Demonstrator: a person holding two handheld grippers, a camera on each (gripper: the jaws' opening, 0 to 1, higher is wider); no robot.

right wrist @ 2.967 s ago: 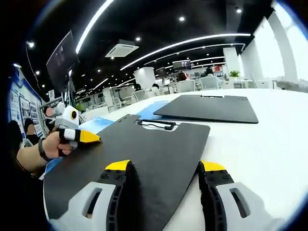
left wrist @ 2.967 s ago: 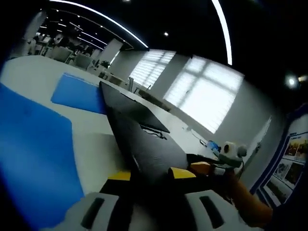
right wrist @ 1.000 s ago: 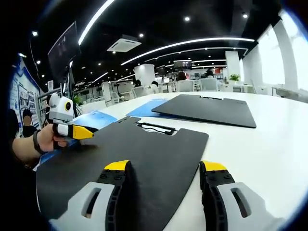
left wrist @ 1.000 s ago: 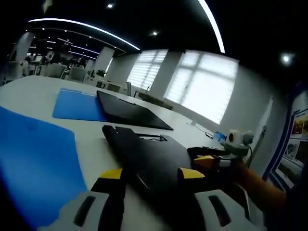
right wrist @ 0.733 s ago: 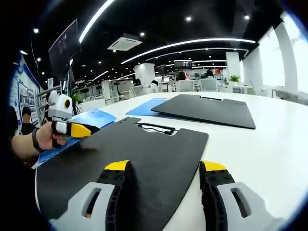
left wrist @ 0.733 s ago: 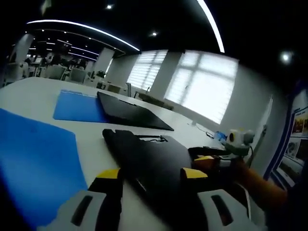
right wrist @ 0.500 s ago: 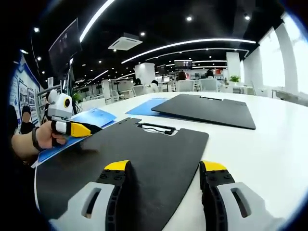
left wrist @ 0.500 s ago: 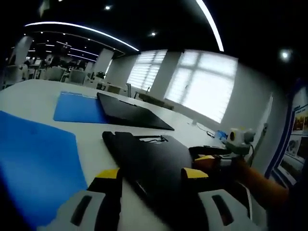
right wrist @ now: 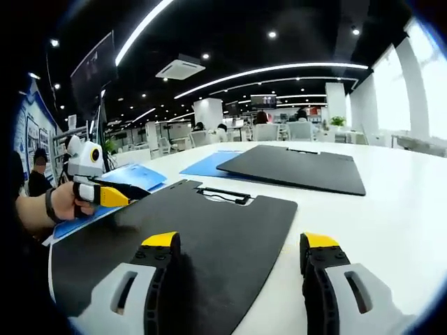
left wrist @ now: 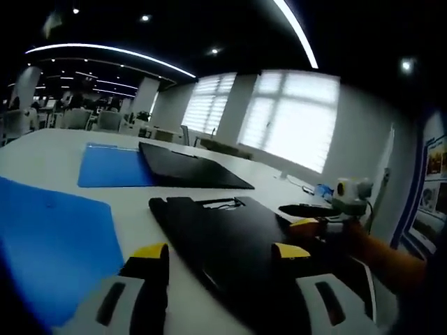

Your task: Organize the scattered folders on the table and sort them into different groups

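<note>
A black clip folder (left wrist: pixel 223 223) lies flat on the white table (left wrist: pixel 133 202). My left gripper (left wrist: pixel 220 252) stands open, one jaw on each side of the folder's near corner. My right gripper (right wrist: pixel 239 243) is open too, its jaws straddling the same black folder (right wrist: pixel 202 216) from the opposite end. In the left gripper view the right gripper (left wrist: pixel 311 222) shows at the folder's far edge. In the right gripper view the left gripper (right wrist: pixel 112 195) sits at the folder's left edge, held by a hand. A second black folder (right wrist: pixel 290 167) lies further back on a blue folder (right wrist: pixel 209 164).
Another blue folder (left wrist: pixel 49 237) lies at the left of the left gripper view, and it appears as the blue folder (right wrist: pixel 133 174) behind the left gripper. The far black folder (left wrist: pixel 195 174) overlaps a blue one (left wrist: pixel 112 166). Bare white table (right wrist: pixel 377 209) stretches to the right.
Three seconds ago the black folder was raised and tilted in the left jaws; it now lies flat. Both grippers' jaws have spread wider over the last half second.
</note>
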